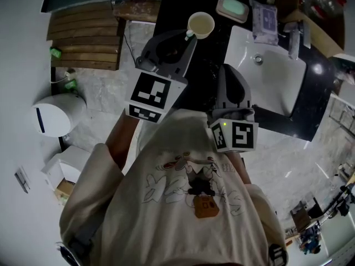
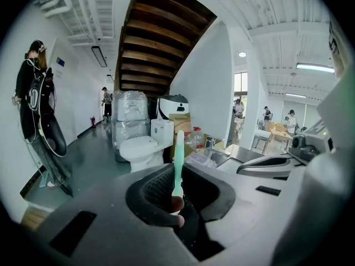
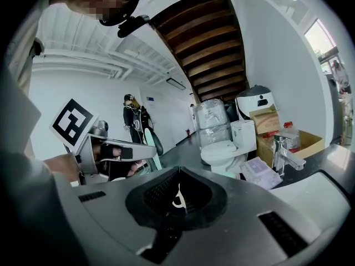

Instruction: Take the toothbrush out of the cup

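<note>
- While the head view hides the toothbrush behind the left gripper (image 1: 187,40), that gripper's own view reveals it: a mint-green toothbrush (image 2: 178,159) standing upright, clamped between the jaws and clear of the cup.
- Only the head view shows the cup (image 1: 201,25), at 12 o'clock on the black counter (image 1: 172,10), just past the left gripper's tip. The white sink (image 1: 277,87) lies at 2 o'clock.
- From the right gripper (image 3: 178,198) view, its jaws are pressed together with nothing between them, and the left gripper appears at 9 o'clock.
- Both gripper views take in a white toilet (image 2: 138,148), which the head view does not clearly show.
- Count: one toothbrush, one cup, one sink, one toilet, two grippers.
</note>
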A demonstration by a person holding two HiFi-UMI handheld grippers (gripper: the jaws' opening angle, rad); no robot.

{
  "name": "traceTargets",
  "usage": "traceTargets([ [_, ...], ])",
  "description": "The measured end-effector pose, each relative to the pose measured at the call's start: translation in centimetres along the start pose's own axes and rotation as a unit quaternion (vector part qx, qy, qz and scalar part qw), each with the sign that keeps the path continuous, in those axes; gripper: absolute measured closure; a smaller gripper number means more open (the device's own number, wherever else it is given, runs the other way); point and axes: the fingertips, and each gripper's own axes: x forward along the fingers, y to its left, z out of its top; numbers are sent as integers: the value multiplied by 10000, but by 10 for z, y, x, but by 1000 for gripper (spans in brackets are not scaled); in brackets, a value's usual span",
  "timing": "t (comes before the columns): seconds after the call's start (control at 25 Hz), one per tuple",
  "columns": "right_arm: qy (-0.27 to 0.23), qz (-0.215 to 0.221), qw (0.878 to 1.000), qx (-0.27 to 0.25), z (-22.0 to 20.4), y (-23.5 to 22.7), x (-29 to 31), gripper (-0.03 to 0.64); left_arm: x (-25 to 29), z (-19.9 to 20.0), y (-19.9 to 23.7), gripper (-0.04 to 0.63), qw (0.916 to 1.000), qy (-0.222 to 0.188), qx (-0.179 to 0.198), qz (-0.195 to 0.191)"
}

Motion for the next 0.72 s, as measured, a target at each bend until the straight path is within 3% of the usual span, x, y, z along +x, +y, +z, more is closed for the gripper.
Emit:
traceTargets([
  [0.72,-174,134,9997,-145,-2,33,-39,597,-68,-13,-25,541,9990,-286,-304,180],
])
